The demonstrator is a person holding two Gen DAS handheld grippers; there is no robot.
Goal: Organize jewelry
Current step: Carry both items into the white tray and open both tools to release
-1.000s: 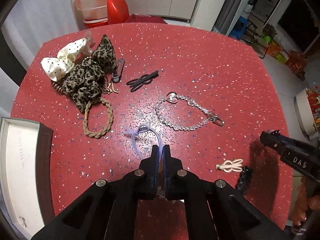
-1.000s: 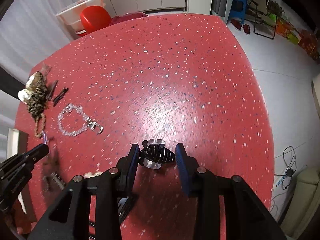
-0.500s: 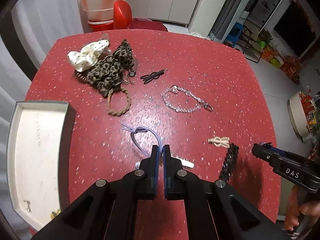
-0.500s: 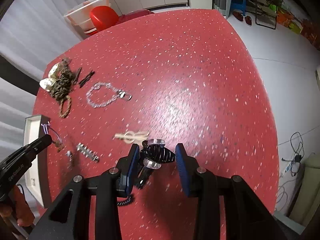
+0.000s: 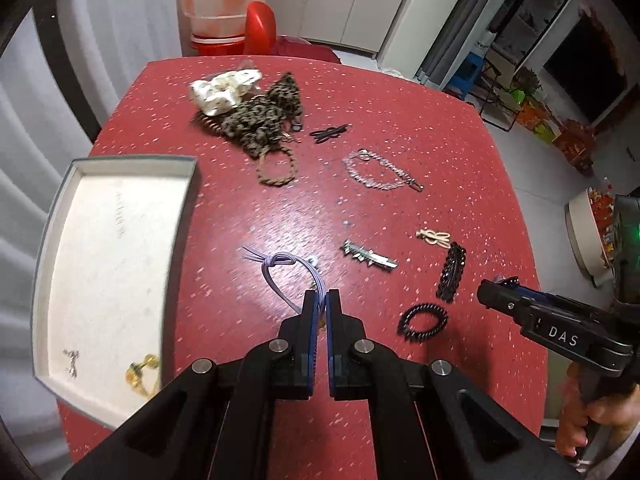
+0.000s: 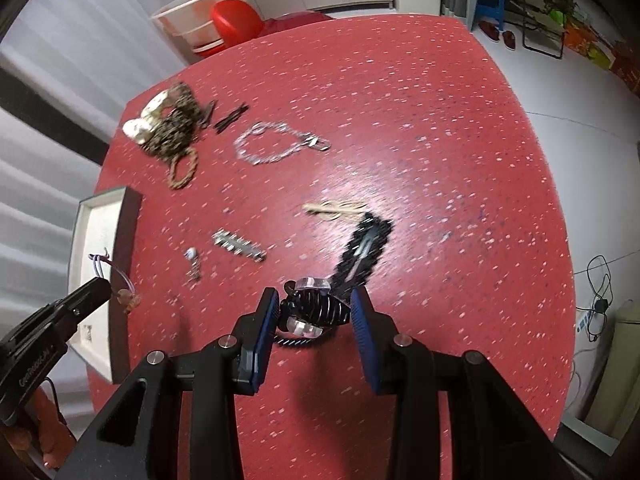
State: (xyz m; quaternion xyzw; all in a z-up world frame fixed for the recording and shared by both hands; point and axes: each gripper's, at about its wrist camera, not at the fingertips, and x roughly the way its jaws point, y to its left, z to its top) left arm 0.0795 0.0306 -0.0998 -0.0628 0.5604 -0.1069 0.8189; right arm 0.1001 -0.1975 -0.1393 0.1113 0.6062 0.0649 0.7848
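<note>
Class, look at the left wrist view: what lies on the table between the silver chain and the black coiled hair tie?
Between the silver chain and the black coiled hair tie lies a silver rhinestone hair clip on the red table, seen in the left wrist view.

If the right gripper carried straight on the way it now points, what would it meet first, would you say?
Probably the black beaded hair clip on the table, which lies directly ahead of the right gripper and the black claw clip in it. Depth is unclear, so it might pass above.
</note>
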